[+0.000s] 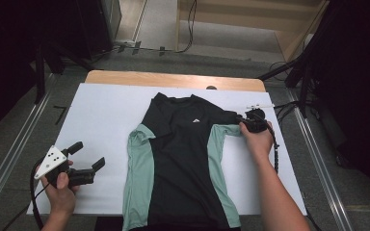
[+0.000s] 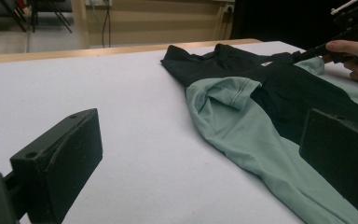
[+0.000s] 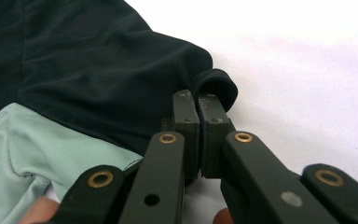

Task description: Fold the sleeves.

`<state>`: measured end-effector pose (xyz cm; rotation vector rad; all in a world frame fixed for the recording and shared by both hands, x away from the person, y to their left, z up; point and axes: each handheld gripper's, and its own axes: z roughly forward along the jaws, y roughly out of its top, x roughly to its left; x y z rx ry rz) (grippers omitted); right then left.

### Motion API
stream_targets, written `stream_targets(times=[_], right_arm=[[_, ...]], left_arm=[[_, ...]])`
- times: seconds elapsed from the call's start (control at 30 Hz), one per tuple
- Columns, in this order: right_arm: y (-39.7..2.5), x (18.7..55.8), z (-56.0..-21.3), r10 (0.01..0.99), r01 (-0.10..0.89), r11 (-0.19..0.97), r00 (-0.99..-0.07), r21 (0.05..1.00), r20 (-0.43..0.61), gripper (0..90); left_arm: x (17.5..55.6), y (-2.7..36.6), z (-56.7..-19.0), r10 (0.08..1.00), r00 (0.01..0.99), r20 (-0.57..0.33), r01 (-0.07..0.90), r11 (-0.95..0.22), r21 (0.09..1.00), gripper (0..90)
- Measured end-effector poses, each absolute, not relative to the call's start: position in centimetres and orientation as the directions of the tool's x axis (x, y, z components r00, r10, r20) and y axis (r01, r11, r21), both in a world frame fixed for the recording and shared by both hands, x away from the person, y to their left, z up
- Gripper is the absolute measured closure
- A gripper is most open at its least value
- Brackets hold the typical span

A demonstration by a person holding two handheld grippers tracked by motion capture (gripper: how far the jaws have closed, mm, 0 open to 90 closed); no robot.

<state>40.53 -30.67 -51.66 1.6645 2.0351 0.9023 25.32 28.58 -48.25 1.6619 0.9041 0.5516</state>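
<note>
A black and green shirt (image 1: 180, 159) is spread flat on the white-covered table (image 1: 101, 120). Its sleeve is pinched by the right hand-held gripper (image 1: 243, 118), while the left hand-held gripper (image 1: 87, 156) is held open, well apart.

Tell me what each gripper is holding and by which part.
The right gripper pinches the T-shirt by the edge of its black sleeve. The left gripper is open and holds nothing.
</note>
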Motion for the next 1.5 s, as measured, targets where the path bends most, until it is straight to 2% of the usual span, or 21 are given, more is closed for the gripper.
stream_targets(times=[0.1,0.27,0.5,0.9,0.93,1.13,1.23,1.5], right_arm=[[-30.6,40.3,-51.3,0.962,0.713,0.112,-0.253,0.692,0.105,86.0],[-30.0,39.6,-48.9,0.942,0.664,0.052,-0.28,0.746,0.184,86.1],[-28.5,39.2,-46.9,0.925,0.631,0.054,-0.324,0.774,0.199,86.1],[-22.4,38.4,-43.8,0.87,0.553,0.149,-0.468,0.82,0.158,86.2],[-20.7,38.2,-43.6,0.854,0.54,0.193,-0.504,0.819,0.131,86.1],[-16.9,37.4,-44.7,0.818,0.528,0.285,-0.57,0.8,0.085,86.1],[-14.6,36.6,-46.5,0.796,0.54,0.332,-0.601,0.773,0.079,86.1],[-13.6,35.8,-49.2,0.788,0.576,0.362,-0.609,0.733,0.09,85.5]], left_arm=[[25.3,28.7,-48.2,0.795,0.599,-0.096,0.279,-0.095,0.956,0.0],[25.4,28.6,-48.3,0.792,0.602,-0.098,0.281,-0.095,0.955,0.0],[25.4,28.5,-48.3,0.793,0.601,-0.099,0.281,-0.093,0.955,0.0],[25.4,28.5,-48.4,0.792,0.602,-0.099,0.283,-0.096,0.954,0.0],[25.4,28.5,-48.4,0.792,0.603,-0.095,0.282,-0.101,0.954,0.0],[25.4,28.5,-48.4,0.791,0.605,-0.094,0.281,-0.103,0.954,0.0],[25.4,28.5,-48.3,0.79,0.605,-0.097,0.28,-0.097,0.955,0.0],[25.4,28.5,-48.3,0.789,0.607,-0.098,0.278,-0.096,0.956,0.0]])
